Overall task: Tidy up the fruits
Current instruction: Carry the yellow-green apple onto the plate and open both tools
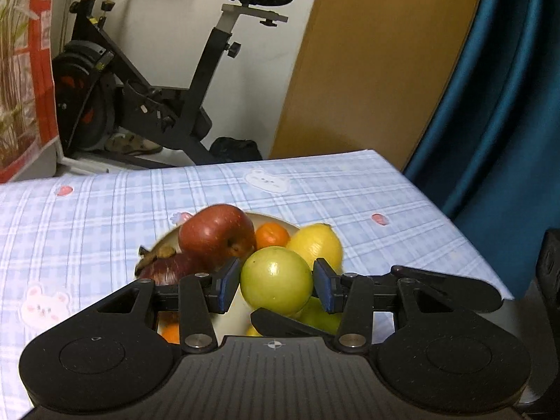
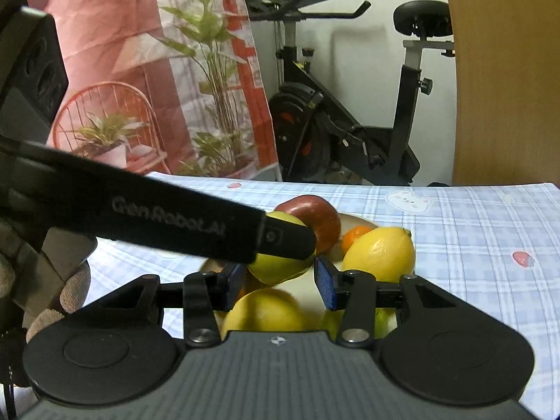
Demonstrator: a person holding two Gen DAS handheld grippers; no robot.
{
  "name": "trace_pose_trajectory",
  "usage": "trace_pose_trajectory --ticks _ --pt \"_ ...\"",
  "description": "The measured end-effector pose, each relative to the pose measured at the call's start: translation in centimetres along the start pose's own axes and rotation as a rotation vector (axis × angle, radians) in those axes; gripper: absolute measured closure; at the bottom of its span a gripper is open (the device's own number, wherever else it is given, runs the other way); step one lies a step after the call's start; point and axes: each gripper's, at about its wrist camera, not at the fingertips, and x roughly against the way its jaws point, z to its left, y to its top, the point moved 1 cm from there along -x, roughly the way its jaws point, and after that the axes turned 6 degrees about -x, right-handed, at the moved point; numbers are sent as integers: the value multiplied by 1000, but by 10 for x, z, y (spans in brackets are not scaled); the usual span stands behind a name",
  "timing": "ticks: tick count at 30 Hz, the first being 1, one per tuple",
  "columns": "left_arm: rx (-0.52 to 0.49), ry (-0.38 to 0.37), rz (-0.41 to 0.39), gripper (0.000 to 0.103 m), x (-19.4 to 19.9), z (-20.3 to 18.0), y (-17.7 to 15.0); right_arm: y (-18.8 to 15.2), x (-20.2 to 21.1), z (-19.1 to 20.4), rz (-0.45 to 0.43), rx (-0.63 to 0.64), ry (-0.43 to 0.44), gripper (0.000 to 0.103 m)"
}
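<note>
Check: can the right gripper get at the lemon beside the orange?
Probably yes. The lemon sits exposed just right of the right gripper; a finger of the left gripper crosses the green apple instead.

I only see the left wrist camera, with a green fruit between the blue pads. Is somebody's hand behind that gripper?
Observer: Yes. The right wrist view shows a gloved hand behind the left gripper gripping your green fruit.
Operator: Are there words on it?
Observer: Pale lettering runs along one finger.
Operator: What's left of the bike?
Observer: A backdrop picturing a pink chair and leafy plants.
</note>
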Motion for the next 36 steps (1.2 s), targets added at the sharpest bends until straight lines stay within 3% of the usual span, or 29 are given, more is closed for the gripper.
trace_pose_trajectory --ticks 14,36 --pt "-42 37 73 54 -26 4 1 6 -36 -21 92 -23 2 57" --pt "-23 29 86 53 -11 4 -3 4 -31 -13 79 -35 -17 56"
